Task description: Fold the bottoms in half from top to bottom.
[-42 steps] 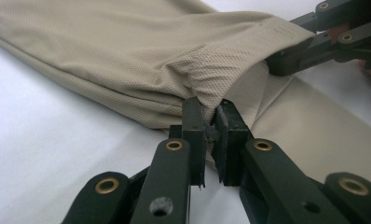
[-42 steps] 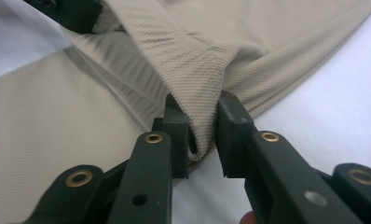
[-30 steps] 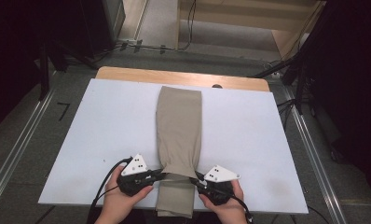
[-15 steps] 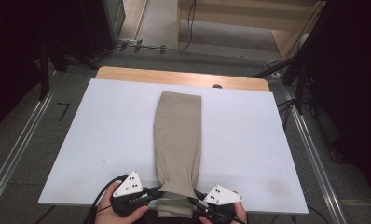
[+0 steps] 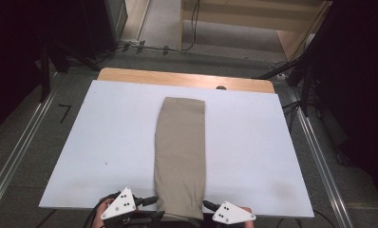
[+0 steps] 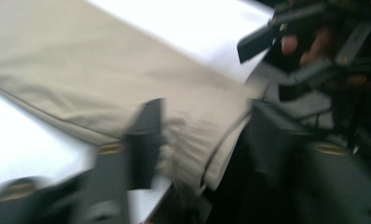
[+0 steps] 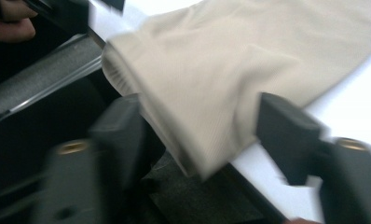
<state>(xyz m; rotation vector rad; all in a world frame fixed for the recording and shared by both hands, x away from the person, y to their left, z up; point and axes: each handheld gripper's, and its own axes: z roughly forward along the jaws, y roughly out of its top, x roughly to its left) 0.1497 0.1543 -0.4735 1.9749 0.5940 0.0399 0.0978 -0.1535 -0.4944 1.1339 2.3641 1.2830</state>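
Both my claws just let go. My left gripper (image 5: 149,201) and right gripper (image 5: 210,206) have jaws that've just been opening, now apart, w/ the near end of the folded beige trousers (image 5: 180,156) loose between them, pads not pressing. Trousers lie mid white board (image 5: 106,137), near end draping over the front edge. Risk imo: the overhang drags the cloth off the board, or a jaw snags it as I back off, skewing the fold. Long axis runs near-to-far, far end toward the wooden strip (image 5: 144,76).
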